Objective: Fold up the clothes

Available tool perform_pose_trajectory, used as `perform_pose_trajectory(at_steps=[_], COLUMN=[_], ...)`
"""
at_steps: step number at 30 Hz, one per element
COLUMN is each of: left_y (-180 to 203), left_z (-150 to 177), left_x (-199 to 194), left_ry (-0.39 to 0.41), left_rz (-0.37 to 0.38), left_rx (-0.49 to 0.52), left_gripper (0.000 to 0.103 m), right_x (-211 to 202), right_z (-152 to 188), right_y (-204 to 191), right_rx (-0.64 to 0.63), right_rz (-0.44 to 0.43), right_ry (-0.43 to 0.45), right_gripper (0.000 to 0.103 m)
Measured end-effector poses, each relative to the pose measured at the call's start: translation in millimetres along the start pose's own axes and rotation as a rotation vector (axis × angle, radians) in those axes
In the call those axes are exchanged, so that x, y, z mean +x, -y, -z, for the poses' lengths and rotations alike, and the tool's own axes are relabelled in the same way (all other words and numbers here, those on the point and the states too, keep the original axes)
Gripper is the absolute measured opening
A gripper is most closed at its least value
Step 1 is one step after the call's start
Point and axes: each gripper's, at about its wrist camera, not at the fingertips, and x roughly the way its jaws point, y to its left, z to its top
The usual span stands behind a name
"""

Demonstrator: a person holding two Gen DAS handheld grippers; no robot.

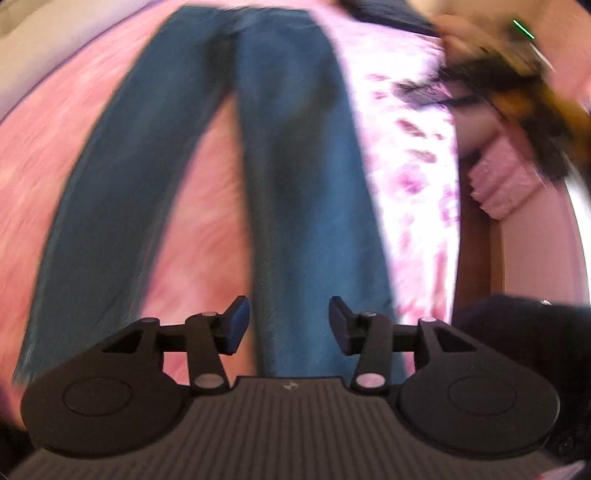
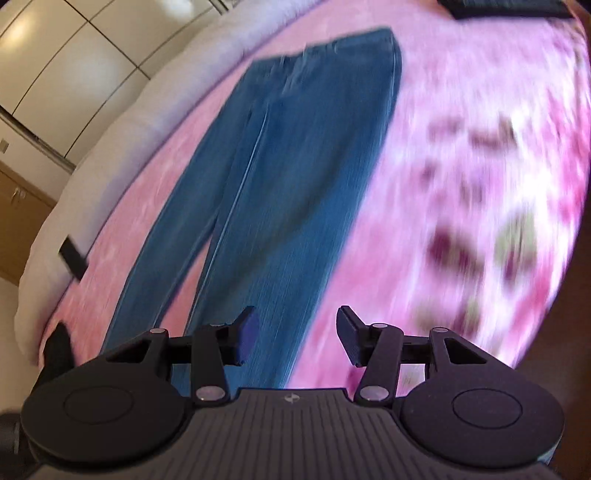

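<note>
A pair of blue jeans point(image 1: 288, 155) lies spread flat on a pink bedspread point(image 1: 44, 155), legs apart, running toward me from the waist at the top. My left gripper point(image 1: 289, 325) hovers above the hem of the right-hand leg, open, with nothing between its pads. In the right wrist view the same jeans point(image 2: 280, 177) stretch diagonally over the pink cover point(image 2: 461, 110). My right gripper point(image 2: 297, 338) hangs over the lower end of one leg, also open and empty. Both views are blurred by motion.
A flowered pink part of the cover point(image 1: 417, 155) lies right of the jeans. A blurred hand with the other device point(image 1: 517, 85) shows at upper right. A white bed edge point(image 2: 122, 125), pale wardrobe doors point(image 2: 55, 66) and a dark flat object point(image 2: 506, 9) sit beyond.
</note>
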Motion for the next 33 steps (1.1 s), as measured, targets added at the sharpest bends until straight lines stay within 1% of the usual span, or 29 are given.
perform_pose_trajectory(at_steps=[1, 3, 4, 6, 7, 10, 11, 12, 13, 15, 16, 17, 18, 19, 20, 21, 22, 23, 24, 25, 26, 27, 28, 29, 31, 32, 33], left_y=[16, 45, 58, 83, 89, 111, 115, 118, 121, 122, 120, 117, 114, 114, 113, 112, 109, 106, 104, 105, 108, 112, 118, 123, 131, 129, 128], left_z=[-9, -24, -32, -49, -55, -71, -74, -76, -78, -82, -84, -88, -91, -94, -99, -103, -108, -113, -117, -123, -129, -135, -141, -147, -152, -152, -149], left_x=[13, 42, 58, 93, 105, 138, 148, 157, 166, 174, 176, 177, 178, 178, 178, 177, 175, 172, 169, 165, 162, 159, 158, 159, 167, 173, 176], left_ry=[-0.003, -0.014, -0.025, -0.060, -0.070, -0.090, -0.104, -0.121, -0.137, -0.162, -0.174, -0.188, -0.203, -0.218, -0.231, -0.243, -0.249, -0.249, -0.244, -0.233, -0.219, -0.206, -0.195, -0.188, -0.200, -0.216, -0.221], left_rz=[-0.003, -0.018, -0.036, -0.084, -0.110, -0.272, -0.321, -0.350, -0.377, -0.404, -0.398, -0.380, -0.362, -0.346, -0.330, -0.313, -0.297, -0.283, -0.261, -0.223, -0.172, -0.123, -0.079, -0.045, -0.047, -0.048, -0.048], left_rx=[0.029, 0.074, 0.091, 0.108, 0.114, 0.171, 0.205, 0.226, 0.244, 0.248, 0.223, 0.182, 0.149, 0.137, 0.118, 0.101, 0.089, 0.053, 0.021, -0.006, -0.017, -0.022, -0.007, 0.008, 0.023, 0.000, -0.023], left_gripper=[0.042, 0.042, 0.042, 0.042, 0.042, 0.043, 0.046, 0.047, 0.051, 0.052, 0.048, 0.040, 0.037, 0.025, 0.019, 0.015, 0.010, 0.007, 0.007, 0.007, 0.007, 0.007, 0.007, 0.007, 0.007, 0.010, 0.013], right_x=[2, 17, 19, 42, 53, 106, 122, 139, 152, 179, 189, 199, 209, 215, 221, 226, 227, 230, 231, 226, 218, 209, 200, 191, 190, 192, 197], right_z=[-17, -64, -82, -127, -150, -212, -233, -254, -270, -302, -311, -320, -329, -333, -336, -339, -343, -349, -355, -360, -367, -373, -378, -383, -385, -384, -380], right_y=[10, 30, 46, 73, 87, 129, 142, 155, 166, 187, 194, 202, 209, 214, 219, 222, 224, 228, 231, 228, 221, 217, 212, 207, 198, 194, 192], right_rx=[-0.005, -0.024, -0.041, -0.071, -0.086, -0.097, -0.098, -0.098, -0.095, -0.087, -0.080, -0.073, -0.065, -0.047, -0.024, -0.005, 0.009, 0.026, 0.042, 0.018, -0.050, -0.090, -0.130, -0.181, -0.263, -0.310, -0.319], right_rz=[0.005, 0.017, 0.019, 0.033, 0.041, 0.024, 0.020, 0.016, 0.008, -0.008, -0.018, -0.027, -0.037, -0.056, -0.083, -0.104, -0.102, -0.109, -0.116, -0.110, -0.097, -0.086, -0.075, -0.045, 0.008, 0.034, 0.051], right_ry=[0.014, 0.038, 0.045, 0.047, 0.048, 0.039, 0.033, 0.027, 0.019, 0.002, -0.010, -0.022, -0.034, -0.043, -0.051, -0.062, -0.076, -0.108, -0.142, -0.159, -0.161, -0.152, -0.142, -0.123, -0.110, -0.109, -0.127], right_gripper=[0.052, 0.054, 0.058, 0.063, 0.065, 0.068, 0.068, 0.068, 0.068, 0.069, 0.069, 0.069, 0.069, 0.068, 0.067, 0.057, 0.016, 0.013, 0.013, 0.012, 0.012, 0.012, 0.011, 0.011, 0.013, 0.014, 0.022])
